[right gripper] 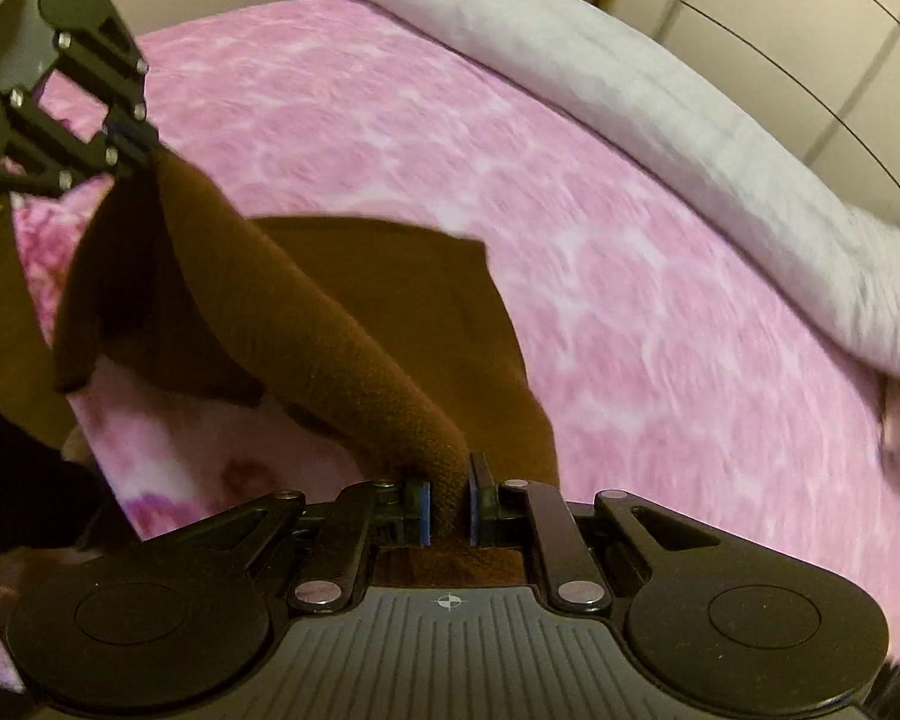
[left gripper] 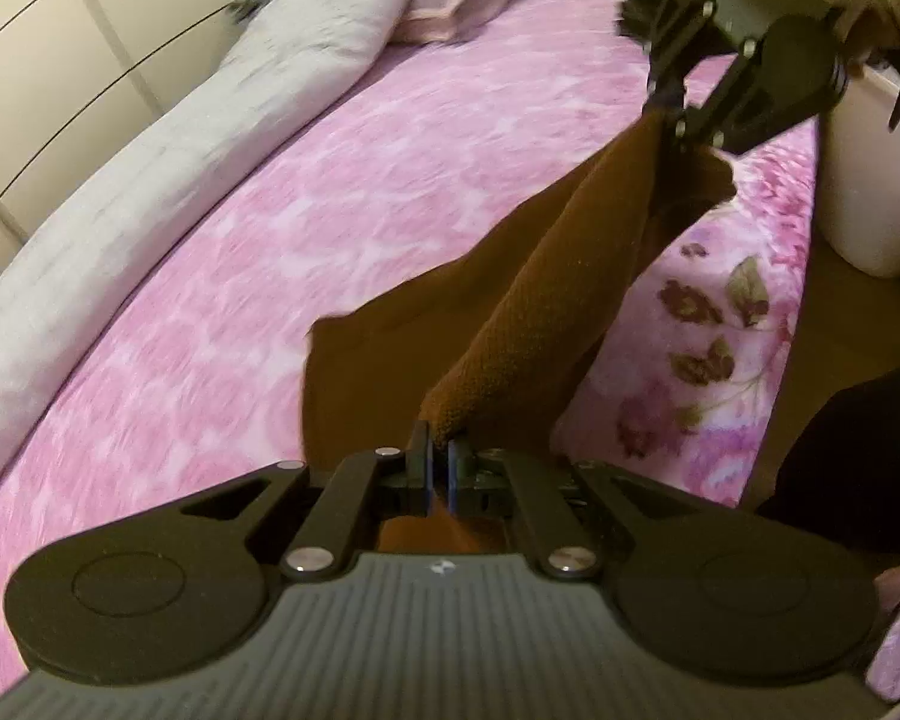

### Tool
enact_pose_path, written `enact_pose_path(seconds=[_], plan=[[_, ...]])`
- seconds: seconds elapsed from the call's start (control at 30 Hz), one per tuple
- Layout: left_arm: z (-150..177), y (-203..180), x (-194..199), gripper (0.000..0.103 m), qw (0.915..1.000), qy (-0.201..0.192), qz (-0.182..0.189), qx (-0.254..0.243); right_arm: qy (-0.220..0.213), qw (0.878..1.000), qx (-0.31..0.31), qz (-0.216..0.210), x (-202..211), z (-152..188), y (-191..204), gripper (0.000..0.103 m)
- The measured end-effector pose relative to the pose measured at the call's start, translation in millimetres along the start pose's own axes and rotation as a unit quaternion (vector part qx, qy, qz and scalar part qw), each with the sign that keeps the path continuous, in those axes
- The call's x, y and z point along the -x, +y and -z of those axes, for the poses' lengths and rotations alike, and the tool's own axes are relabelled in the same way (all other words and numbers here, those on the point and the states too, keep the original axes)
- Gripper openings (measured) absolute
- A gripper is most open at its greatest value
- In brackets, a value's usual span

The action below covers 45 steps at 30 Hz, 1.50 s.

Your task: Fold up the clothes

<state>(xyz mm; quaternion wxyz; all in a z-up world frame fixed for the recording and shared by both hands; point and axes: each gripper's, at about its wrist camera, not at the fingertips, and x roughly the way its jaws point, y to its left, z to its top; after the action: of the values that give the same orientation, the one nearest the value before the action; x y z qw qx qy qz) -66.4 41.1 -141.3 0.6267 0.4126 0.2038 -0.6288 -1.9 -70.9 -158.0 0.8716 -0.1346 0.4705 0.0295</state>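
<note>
A brown knitted garment (left gripper: 528, 324) hangs stretched between both grippers above a pink bed cover (left gripper: 258, 228). My left gripper (left gripper: 441, 462) is shut on one end of it, the knit pinched between the blue pads. The right gripper (left gripper: 687, 126) shows at the upper right of the left wrist view, gripping the far end. In the right wrist view my right gripper (right gripper: 449, 507) is shut on a thick roll of the brown garment (right gripper: 330, 324), and the left gripper (right gripper: 132, 141) holds the other end at the upper left. Loose cloth hangs down below the taut edge.
A grey duvet (left gripper: 168, 144) lies rolled along the far side of the bed, with a pink pillow (left gripper: 474, 0) at its end. Cream cupboard doors (right gripper: 810, 18) stand behind it. A white container (left gripper: 858, 192) sits beside the bed edge. A dark sleeve (left gripper: 852, 456) is close by.
</note>
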Motion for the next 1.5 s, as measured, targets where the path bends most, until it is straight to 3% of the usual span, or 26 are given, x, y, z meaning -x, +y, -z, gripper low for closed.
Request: enact_pose_path(seconds=[0.17,0.27,0.33,0.43,0.6,0.73,0.8,0.87,0.97,1.1,1.17,1.27,1.33,1.37,1.4,1.43,1.47,1.5], plan=[[13,-25,-22,0.003,0.9976,-0.051,0.046,0.003,-0.015,0.999,-0.017,0.039,-46,45,18,0.012],[30,-37,-30,0.009,0.9942,-0.088,0.061,-0.008,-0.040,0.996,0.000,0.080,-77,75,37,0.027],[42,-46,-35,0.015,0.9912,-0.115,0.064,-0.010,-0.054,0.992,0.020,0.111,-94,89,53,0.053],[61,-57,-36,0.020,0.9868,-0.152,0.055,-0.014,-0.088,0.983,0.047,0.156,-127,100,69,0.060],[97,-71,-17,0.030,0.9811,-0.192,0.017,-0.013,-0.122,0.966,0.065,0.219,-134,112,85,0.064],[131,-82,5,0.044,0.9809,-0.187,-0.053,-0.001,-0.138,0.945,0.116,0.272,-126,121,113,0.067],[144,-84,17,0.046,0.9814,-0.170,-0.088,0.010,-0.141,0.941,0.136,0.277,-118,124,134,0.069],[157,-86,27,0.055,0.9808,-0.152,-0.120,0.019,-0.163,0.940,0.152,0.260,-107,124,158,0.071],[172,-84,32,0.058,0.9807,-0.119,-0.154,0.019,-0.200,0.930,0.213,0.222,-103,120,202,0.082],[186,-78,40,0.060,0.9803,-0.102,-0.167,0.028,-0.239,0.898,0.314,0.197,-111,108,255,0.084],[193,-79,44,0.061,0.9794,-0.095,-0.176,0.029,-0.240,0.870,0.378,0.205,-125,100,275,0.085],[208,-82,53,0.064,0.9772,-0.100,-0.185,0.024,-0.228,0.817,0.475,0.233,-151,89,293,0.085],[218,-80,54,0.064,0.9759,-0.102,-0.191,0.028,-0.221,0.807,0.499,0.225,-160,81,295,0.080],[222,-75,54,0.064,0.9755,-0.099,-0.194,0.033,-0.223,0.819,0.487,0.207,-157,74,292,0.068],[225,-71,54,0.064,0.9751,-0.095,-0.197,0.038,-0.218,0.847,0.455,0.171,-148,63,285,0.025],[227,-67,55,0.065,0.9742,-0.095,-0.200,0.042,-0.221,0.866,0.420,0.160,-137,53,277,0.011],[229,-63,56,0.066,0.9732,-0.098,-0.203,0.045,-0.223,0.883,0.385,0.149,-126,44,269,0.011],[228,-58,56,0.068,0.9721,-0.103,-0.206,0.047,-0.241,0.892,0.352,0.149,-109,39,258,0.011]])
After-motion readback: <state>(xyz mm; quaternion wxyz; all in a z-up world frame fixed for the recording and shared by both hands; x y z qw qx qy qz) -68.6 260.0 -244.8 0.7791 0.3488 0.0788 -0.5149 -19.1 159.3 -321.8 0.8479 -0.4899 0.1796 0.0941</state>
